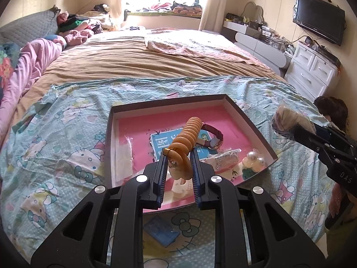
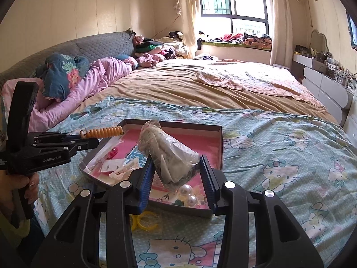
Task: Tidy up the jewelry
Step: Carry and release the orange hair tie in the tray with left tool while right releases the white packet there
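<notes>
A shallow dark box (image 1: 252,120) with a pink floor lies on the Hello Kitty sheet; it also shows in the right wrist view (image 2: 219,143). My left gripper (image 1: 178,158) is shut on an orange coiled hair tie (image 1: 189,131) and holds it above the box; the tie also shows in the right wrist view (image 2: 102,132). My right gripper (image 2: 177,163) is shut on a clear plastic bag of jewelry (image 2: 167,151), held over the box's near right part; the bag shows in the left wrist view (image 1: 287,118). Inside the box lie a red bracelet (image 1: 214,134), pearl beads (image 2: 188,195) and small packets.
A blue card (image 1: 161,229) lies on the sheet in front of the box. A yellow ring (image 2: 145,222) lies on the sheet by the box's near edge. Pillows and a pink quilt (image 2: 89,80) are at the left. White drawers (image 1: 312,71) stand at the right.
</notes>
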`<state>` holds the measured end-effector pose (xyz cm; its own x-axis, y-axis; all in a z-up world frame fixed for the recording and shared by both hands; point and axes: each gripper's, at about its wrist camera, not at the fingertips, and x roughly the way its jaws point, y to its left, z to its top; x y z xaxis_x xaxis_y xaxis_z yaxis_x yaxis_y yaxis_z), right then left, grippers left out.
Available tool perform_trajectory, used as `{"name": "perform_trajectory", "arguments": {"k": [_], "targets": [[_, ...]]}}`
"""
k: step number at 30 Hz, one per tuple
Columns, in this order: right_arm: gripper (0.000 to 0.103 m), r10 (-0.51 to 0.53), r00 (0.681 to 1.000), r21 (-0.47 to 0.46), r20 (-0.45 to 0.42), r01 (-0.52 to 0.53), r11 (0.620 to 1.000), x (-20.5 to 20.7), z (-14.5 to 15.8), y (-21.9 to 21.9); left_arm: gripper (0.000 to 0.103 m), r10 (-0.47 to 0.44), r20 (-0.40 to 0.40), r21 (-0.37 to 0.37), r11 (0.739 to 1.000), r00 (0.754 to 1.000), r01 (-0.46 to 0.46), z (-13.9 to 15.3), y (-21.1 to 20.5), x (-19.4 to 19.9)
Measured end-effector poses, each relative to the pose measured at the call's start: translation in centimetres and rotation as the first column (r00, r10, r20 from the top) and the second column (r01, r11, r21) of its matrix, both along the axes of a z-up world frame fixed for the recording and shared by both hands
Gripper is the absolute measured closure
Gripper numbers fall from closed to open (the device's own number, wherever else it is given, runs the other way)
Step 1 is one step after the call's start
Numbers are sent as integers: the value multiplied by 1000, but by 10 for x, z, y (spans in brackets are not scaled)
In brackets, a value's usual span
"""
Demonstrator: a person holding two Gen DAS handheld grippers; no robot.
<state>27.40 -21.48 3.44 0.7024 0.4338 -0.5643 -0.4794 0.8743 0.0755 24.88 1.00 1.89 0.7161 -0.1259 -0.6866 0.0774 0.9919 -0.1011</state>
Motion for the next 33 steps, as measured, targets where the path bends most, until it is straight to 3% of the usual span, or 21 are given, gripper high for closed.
{"name": "perform_trajectory", "arguments": {"k": [11, 25, 30, 33], "targets": [[64, -72, 994, -40, -85, 69, 997, 34, -40, 1, 90, 64, -19, 18, 998, 998, -63, -31, 19, 17], [64, -133, 981, -82, -140, 122, 989, 60, -64, 9, 89, 22, -69, 26, 999, 997, -20, -54, 16, 30], [64, -149, 972, -91, -181, 134, 987, 68, -73, 10, 72, 4, -63, 40, 999, 998, -2, -54, 12, 28], [64, -150, 971, -92, -185, 135, 987, 67, -75, 10, 69, 4, -57, 41, 999, 998, -2, -52, 11, 27]]}}
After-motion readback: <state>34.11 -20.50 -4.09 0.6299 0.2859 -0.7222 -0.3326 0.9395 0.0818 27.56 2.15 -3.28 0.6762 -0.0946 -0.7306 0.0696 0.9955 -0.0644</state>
